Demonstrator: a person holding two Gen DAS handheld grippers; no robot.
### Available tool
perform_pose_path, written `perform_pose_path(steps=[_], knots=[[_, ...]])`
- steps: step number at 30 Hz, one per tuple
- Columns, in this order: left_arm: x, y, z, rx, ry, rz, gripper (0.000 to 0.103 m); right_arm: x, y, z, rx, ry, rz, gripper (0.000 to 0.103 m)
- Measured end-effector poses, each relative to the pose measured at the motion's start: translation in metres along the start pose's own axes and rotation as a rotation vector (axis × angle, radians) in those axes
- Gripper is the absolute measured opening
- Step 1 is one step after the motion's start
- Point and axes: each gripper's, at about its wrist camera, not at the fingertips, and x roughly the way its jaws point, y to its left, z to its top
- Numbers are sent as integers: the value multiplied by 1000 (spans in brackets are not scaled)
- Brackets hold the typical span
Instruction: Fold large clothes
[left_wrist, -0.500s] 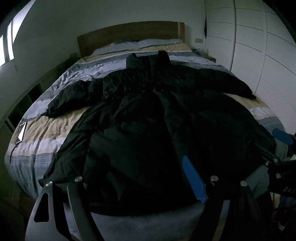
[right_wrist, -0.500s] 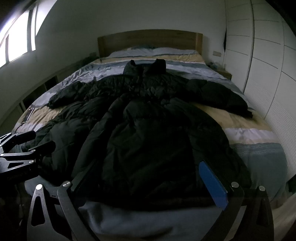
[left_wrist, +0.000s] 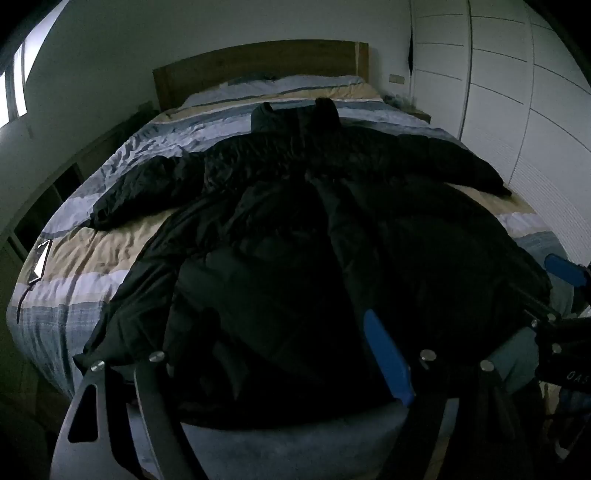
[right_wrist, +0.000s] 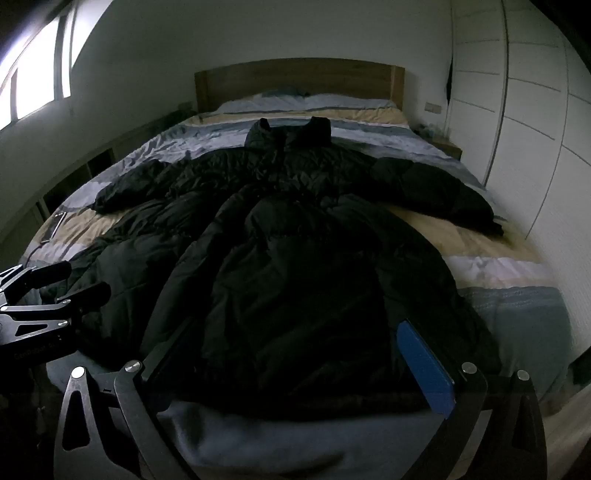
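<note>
A long black puffer coat (left_wrist: 295, 236) (right_wrist: 295, 236) lies spread on the striped bed (left_wrist: 92, 258), collar toward the headboard. Its sleeves stretch out to both sides and its hem reaches the foot of the bed. My left gripper (left_wrist: 266, 354) is open over the hem's left part, with dark fabric showing between its fingers; it appears again at the left edge of the right wrist view (right_wrist: 62, 284). My right gripper (right_wrist: 295, 358) stands wide open over the hem further right, its blue pad (right_wrist: 424, 365) beside the coat's edge. Whether either gripper touches the coat I cannot tell.
A phone (left_wrist: 40, 258) (right_wrist: 55, 223) lies on the bed's left edge. White wardrobe doors (left_wrist: 517, 110) run along the right side, with a small nightstand (right_wrist: 447, 147) beyond. A wooden headboard (right_wrist: 295, 81) and a window (right_wrist: 33, 85) are at the back. Low shelves line the left wall.
</note>
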Motion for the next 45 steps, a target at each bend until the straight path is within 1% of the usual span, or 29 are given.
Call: perform_pose_path(steps=[10,17,34,39,45], knots=[[0,-1,5,-1,3,-4,80,2,-8,0,-7,-4,-5,103],[2,-5,7,-8,7,-14,80,1,0,0,-23,-5,-14,103],[6,-8,5,-1,30,-24,80,1,1,2,-32,-7,-19,103],[5,-5,8,-7,35,-36,80,0,-1,5,-34,-10,-21,103],[-1,-3,17,-2,23,-23,80,-2,-4,11,-30,-24,-23,103]])
